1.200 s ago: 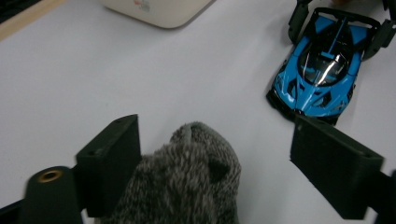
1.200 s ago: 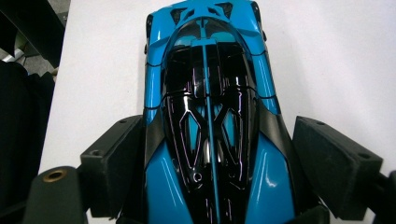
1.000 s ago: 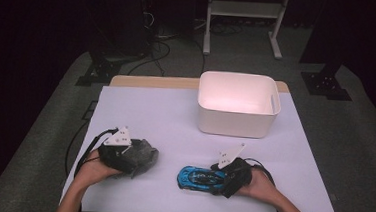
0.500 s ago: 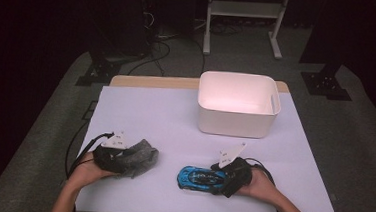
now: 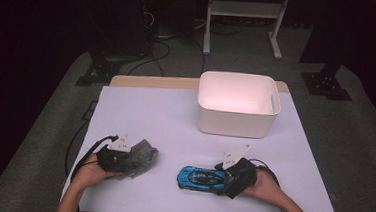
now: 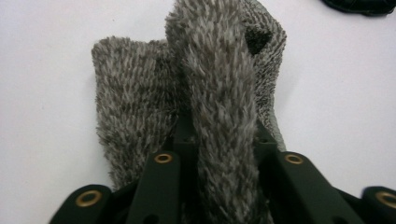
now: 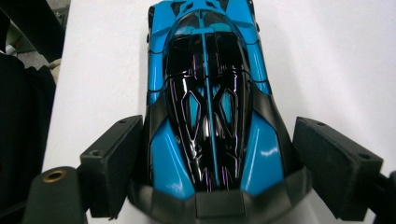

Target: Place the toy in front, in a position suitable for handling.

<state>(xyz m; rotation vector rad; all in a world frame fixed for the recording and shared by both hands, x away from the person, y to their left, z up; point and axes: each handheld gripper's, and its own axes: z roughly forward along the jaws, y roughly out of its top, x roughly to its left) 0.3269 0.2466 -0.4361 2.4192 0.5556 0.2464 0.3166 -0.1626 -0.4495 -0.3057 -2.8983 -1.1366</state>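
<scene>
Your left gripper [image 5: 131, 158] sank to the desk [image 5: 175, 120] and its jaws had just been closing, pinching a fold of the grey fuzzy cloth [image 6: 210, 88] between them. Your right gripper [image 5: 226, 178] held open, the blue toy car [image 7: 210, 93] sitting between its jaws, ungripped.

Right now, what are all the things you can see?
sock: 1, grey fuzzy, front left of table, pinched in left gripper
car: 1, blue and black, front right of table
bin: 1, white, back right of table
table: 1, white top
stand: 1, white, on floor behind table
left gripper: 1, black, shut on sock
right gripper: 1, black, open around car's end
hands: 2, bottom edge
</scene>
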